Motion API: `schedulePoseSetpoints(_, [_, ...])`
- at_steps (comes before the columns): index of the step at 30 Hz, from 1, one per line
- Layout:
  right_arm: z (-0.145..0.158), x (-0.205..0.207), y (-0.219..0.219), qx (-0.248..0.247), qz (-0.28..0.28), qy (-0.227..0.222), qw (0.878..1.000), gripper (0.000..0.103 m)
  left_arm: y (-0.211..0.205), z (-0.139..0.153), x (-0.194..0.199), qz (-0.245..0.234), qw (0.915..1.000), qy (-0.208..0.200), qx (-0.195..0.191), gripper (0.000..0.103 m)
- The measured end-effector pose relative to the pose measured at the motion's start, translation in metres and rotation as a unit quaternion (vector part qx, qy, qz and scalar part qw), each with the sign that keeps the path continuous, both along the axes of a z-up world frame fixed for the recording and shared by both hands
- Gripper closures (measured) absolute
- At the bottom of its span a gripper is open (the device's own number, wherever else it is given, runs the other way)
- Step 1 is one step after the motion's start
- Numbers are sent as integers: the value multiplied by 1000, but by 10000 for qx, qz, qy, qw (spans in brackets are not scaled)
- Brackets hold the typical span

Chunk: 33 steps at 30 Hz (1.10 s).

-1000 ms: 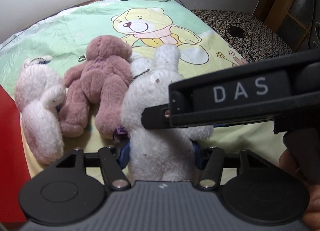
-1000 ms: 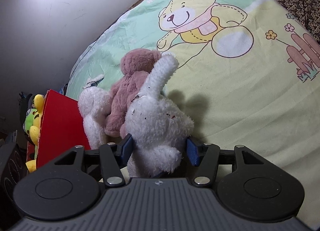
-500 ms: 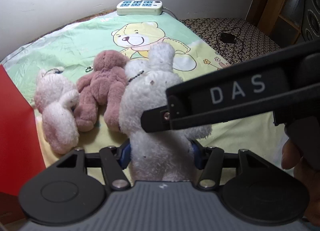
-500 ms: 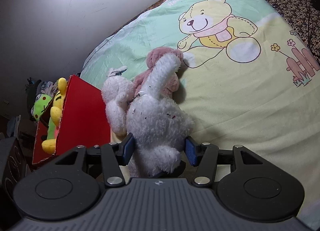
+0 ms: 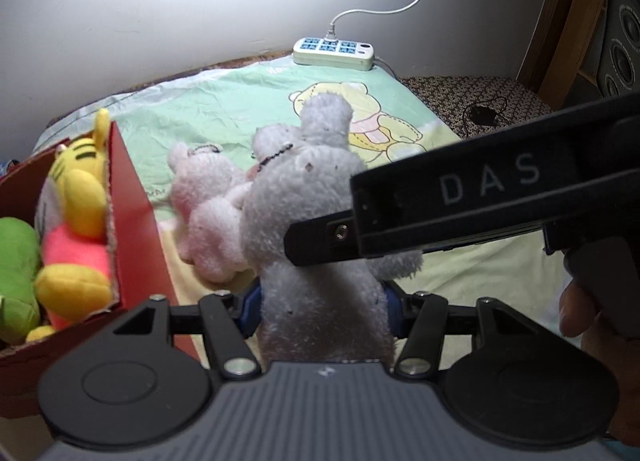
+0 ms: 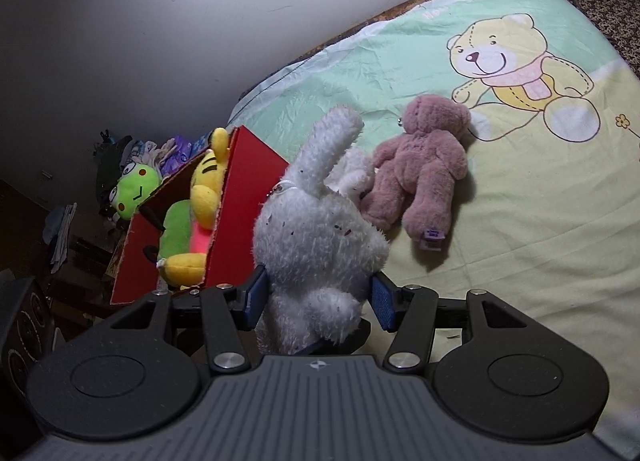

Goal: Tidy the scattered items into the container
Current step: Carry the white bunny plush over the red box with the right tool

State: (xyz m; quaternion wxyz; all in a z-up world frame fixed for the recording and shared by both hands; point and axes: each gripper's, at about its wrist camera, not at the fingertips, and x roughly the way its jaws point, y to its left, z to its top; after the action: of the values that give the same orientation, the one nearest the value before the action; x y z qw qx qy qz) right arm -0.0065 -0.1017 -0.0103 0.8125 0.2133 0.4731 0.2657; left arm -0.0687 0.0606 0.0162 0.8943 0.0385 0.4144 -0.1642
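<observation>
Gripping the white plush rabbit (image 5: 316,221) from both sides, my left claw (image 5: 318,299) and right claw (image 6: 318,295) each pinch its body above the bed (image 6: 540,221), long ear up. Its face is hidden. Beside it sits the red box (image 6: 244,197); a pink bear (image 6: 420,169) lies face-down.

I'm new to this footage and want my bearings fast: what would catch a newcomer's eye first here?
First, the fluffy white plush rabbit, front and centre, squeezed from both sides by the left gripper and the right gripper. Next, at the left edge of the bed, the red box already stuffed with a yellow tiger toy and a green frog toy. Beyond lies a mauve teddy bear on the cartoon-bear bedsheet.
</observation>
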Motion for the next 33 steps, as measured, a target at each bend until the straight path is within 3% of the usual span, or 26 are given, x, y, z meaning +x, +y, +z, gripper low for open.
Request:
schedulePoseSetpoints(18, [51,-28,113,203,-187,-640,9976,46,128,50,-25,-117,9970,-667,-381,46])
schedulePoseSetpoints(33, [45,-14,226,407,437,-704,9957,45,242,42,-21,721,9948,-693,-205,46])
